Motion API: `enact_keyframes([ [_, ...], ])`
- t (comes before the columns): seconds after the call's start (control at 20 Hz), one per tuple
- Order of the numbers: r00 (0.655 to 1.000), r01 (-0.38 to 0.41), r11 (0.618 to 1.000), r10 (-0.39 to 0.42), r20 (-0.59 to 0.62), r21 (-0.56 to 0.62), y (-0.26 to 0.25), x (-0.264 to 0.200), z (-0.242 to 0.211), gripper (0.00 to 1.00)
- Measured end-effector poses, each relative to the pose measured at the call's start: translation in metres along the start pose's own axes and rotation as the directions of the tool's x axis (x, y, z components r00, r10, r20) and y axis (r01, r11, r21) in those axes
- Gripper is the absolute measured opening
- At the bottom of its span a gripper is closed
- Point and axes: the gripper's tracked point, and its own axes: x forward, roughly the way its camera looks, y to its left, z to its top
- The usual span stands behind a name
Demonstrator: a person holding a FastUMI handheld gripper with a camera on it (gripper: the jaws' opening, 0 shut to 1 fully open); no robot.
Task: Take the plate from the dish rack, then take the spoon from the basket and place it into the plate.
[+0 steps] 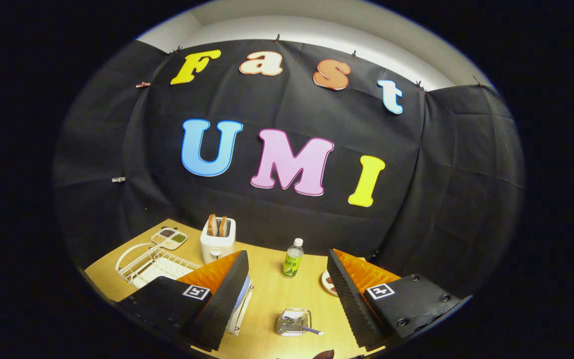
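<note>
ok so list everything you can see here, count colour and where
table: 1, light wood, under everything
dish rack: 1, white wire, beside and partly behind one finger
plate: 1, bluish white, in the rack, mostly hidden by that finger
toaster: 1, white, two bread slices up, at the back
divided dish: 1, cream, beside the toaster
bottle: 1, green label, white cap, beyond the fingers
basket: 1, clear, between the fingers
spoon: 1, silver, in the basket
small plate: 1, white, partly behind the other finger
gripper: 1, black and orange, open, holding nothing
</note>
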Motion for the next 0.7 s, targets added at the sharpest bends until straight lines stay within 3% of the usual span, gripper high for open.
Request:
enact_keyframes([
  [0.3, 0.971, -0.052, 0.998, 0.059, -0.232, 0.036, 0.053, 0.06, -0.061, 0.97],
  [0.7, 0.878, -0.001, 0.997, 0.036, -0.477, 0.073, 0.086, 0.112, -0.165, 0.9],
])
